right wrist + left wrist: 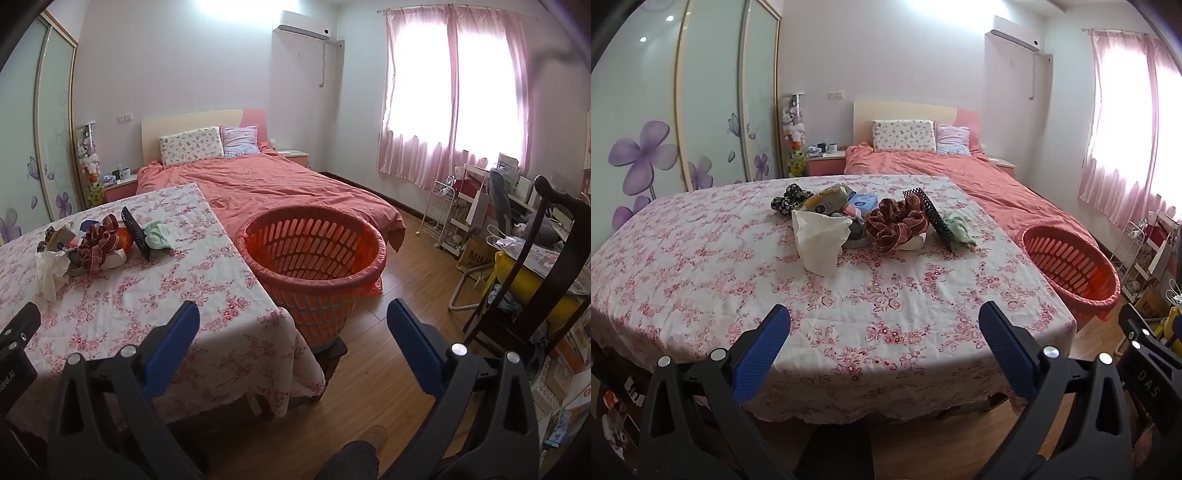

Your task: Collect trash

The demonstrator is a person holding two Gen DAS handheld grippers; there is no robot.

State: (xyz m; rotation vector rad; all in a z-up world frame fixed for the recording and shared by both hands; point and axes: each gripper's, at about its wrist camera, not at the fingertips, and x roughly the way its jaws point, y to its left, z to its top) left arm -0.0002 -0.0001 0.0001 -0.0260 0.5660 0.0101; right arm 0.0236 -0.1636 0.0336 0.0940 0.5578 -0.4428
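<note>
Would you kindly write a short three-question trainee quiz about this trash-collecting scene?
1. True or false: the red basket stands on the table.
2. Which lies nearest the left gripper: A white tissue, B green cloth, C plaid bow?
3. Fill in: both grippers' fingers stand ___, including the right gripper.

Key: 1 false, it stands beside the table; 2 A; 3 open, holding nothing.

Both wrist views look forward-down from near table (849,295) edge; right faces basket (314,251); shared, probably table clutter.
</note>
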